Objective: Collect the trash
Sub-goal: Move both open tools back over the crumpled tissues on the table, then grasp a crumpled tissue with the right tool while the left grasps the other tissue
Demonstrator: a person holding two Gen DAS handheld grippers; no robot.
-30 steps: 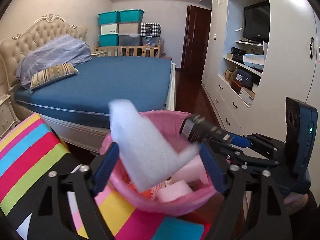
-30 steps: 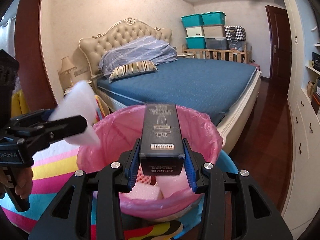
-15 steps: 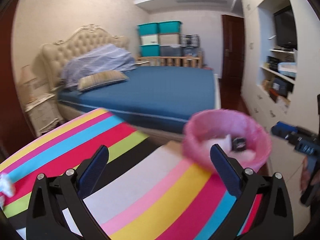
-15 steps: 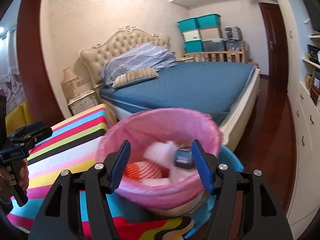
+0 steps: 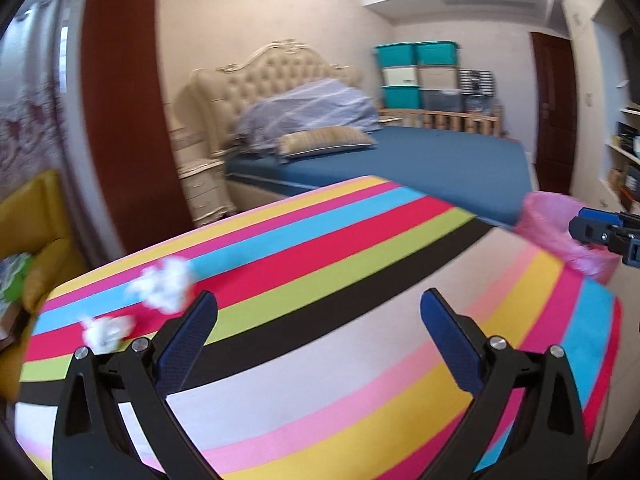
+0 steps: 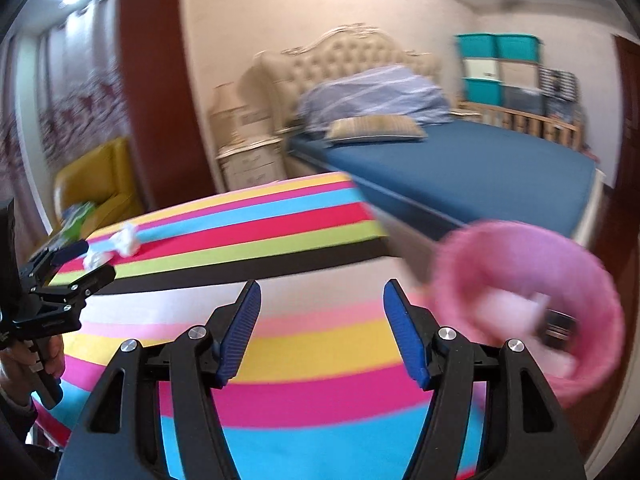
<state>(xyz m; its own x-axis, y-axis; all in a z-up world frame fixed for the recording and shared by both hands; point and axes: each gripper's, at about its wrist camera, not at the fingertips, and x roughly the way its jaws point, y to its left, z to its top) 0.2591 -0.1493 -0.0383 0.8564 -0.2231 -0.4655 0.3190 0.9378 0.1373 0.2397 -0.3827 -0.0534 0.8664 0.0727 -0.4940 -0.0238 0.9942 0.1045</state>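
Note:
Two crumpled white tissues lie on the striped tablecloth (image 5: 340, 352): a larger tissue (image 5: 166, 284) and a smaller tissue (image 5: 106, 330), both left of my left gripper (image 5: 318, 320), which is open and empty. They also show in the right wrist view, larger (image 6: 127, 240) and smaller (image 6: 94, 258). My right gripper (image 6: 322, 310) is open and empty over the table. The pink-lined bin (image 6: 532, 304) stands just right of it, with white foam and a dark box inside. The bin (image 5: 556, 232) is far right in the left view.
A blue bed (image 5: 420, 164) with a tufted headboard lies behind the table. A yellow armchair (image 5: 36, 240) stands at the left. A nightstand (image 6: 250, 164) is beside the bed. White cabinets and a dark door are at the right.
Both grippers let go of the white foam and the dark box into the bin, opened, and swung left over the table. The tissues have come into view.

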